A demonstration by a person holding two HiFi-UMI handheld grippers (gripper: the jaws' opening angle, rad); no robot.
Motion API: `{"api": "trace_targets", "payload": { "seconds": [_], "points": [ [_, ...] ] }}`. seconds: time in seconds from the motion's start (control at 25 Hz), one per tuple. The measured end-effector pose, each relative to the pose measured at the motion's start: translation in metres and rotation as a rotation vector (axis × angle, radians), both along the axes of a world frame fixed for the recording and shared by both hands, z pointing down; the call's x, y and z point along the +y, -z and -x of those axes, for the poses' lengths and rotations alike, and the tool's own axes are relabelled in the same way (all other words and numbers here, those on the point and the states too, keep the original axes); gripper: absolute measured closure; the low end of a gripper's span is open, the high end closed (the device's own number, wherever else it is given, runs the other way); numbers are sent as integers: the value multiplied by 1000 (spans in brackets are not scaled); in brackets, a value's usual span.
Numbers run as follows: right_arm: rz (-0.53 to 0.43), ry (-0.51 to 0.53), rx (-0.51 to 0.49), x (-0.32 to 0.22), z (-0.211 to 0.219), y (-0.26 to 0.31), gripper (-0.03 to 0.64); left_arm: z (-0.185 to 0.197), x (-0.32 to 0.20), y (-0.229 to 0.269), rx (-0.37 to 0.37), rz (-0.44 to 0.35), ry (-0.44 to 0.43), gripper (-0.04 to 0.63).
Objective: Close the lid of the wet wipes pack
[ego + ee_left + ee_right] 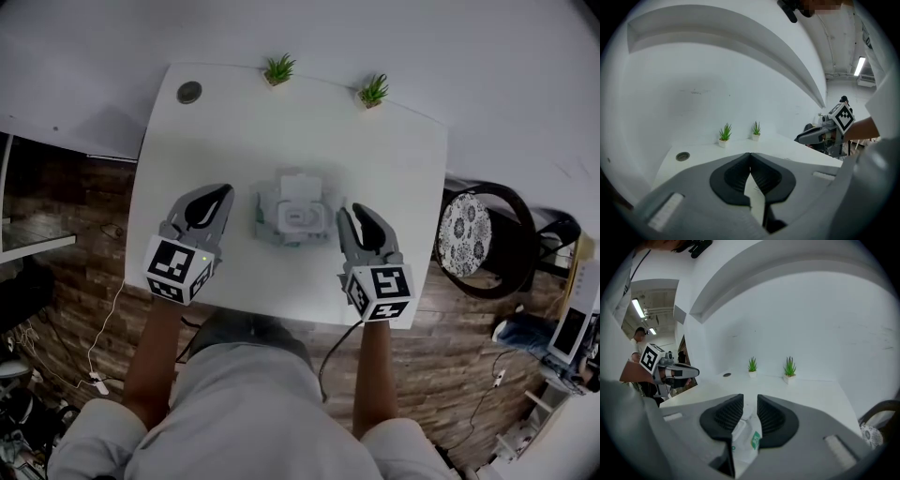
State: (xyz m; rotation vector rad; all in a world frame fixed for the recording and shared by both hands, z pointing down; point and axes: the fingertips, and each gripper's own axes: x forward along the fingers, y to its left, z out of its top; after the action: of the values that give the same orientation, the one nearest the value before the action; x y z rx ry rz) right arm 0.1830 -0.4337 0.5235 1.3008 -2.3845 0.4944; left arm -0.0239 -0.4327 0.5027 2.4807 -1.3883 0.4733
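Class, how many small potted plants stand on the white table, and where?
2. One potted plant stands at the far edge of the table, near the middle; the other stands to its right, nearer the far right corner. None seems hidden.

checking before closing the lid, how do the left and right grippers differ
The left gripper has jaws meeting at the tips; the right gripper has them apart. The wet wipes pack shows through the right gripper's gap; only table shows past the left gripper's. Both flank the pack.
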Motion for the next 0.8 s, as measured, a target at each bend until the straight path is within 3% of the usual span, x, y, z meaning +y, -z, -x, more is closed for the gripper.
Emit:
{"api": "trace_targets", "payload": {
  "seconds": [0.44,0.8],
  "points": [
    [49,102,9,-25,22,-33,522,5,-11,-32,-2,45,2,589],
    [138,316,36,-29,48,-57,522,1,-5,-47,-4,66,-26,589]
  ]
}}
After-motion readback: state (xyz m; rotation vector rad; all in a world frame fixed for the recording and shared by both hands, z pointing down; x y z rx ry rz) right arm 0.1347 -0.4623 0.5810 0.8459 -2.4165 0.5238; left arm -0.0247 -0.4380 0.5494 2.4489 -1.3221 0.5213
